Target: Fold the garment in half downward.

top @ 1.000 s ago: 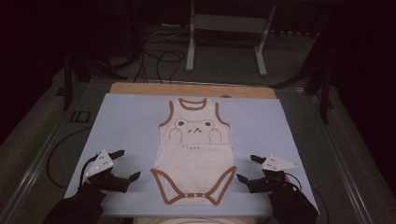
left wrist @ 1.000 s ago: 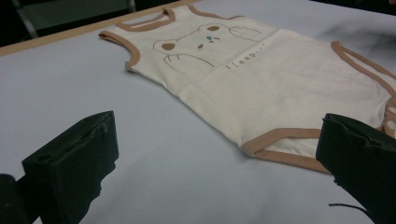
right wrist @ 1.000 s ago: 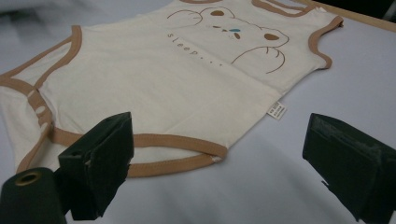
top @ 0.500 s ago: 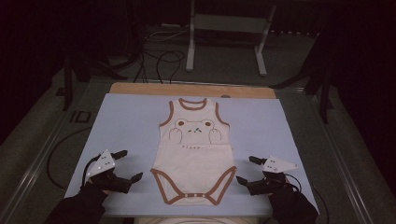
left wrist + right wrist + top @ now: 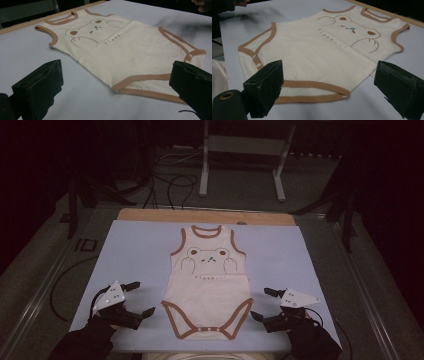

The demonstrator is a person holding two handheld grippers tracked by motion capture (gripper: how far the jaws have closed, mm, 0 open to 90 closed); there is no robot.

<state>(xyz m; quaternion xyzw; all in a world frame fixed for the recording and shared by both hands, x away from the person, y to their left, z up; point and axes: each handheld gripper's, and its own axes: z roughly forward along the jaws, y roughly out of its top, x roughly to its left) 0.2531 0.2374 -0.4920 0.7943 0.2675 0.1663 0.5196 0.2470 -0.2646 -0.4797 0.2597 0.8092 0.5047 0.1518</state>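
Left gripper low at near-left, jaws wide apart; right gripper near-right, likewise spread. Dark sleeves, hands seemingly gloved.

a dim lab: floor cables, metal stand, covered table.

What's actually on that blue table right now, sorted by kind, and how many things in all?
Baby bodysuit, cream with brown trim and a bear print, lying flat: 1
Handheld grippers, left gripper and right gripper, both open, one on each side of the bodysuit: 2
Total: 3
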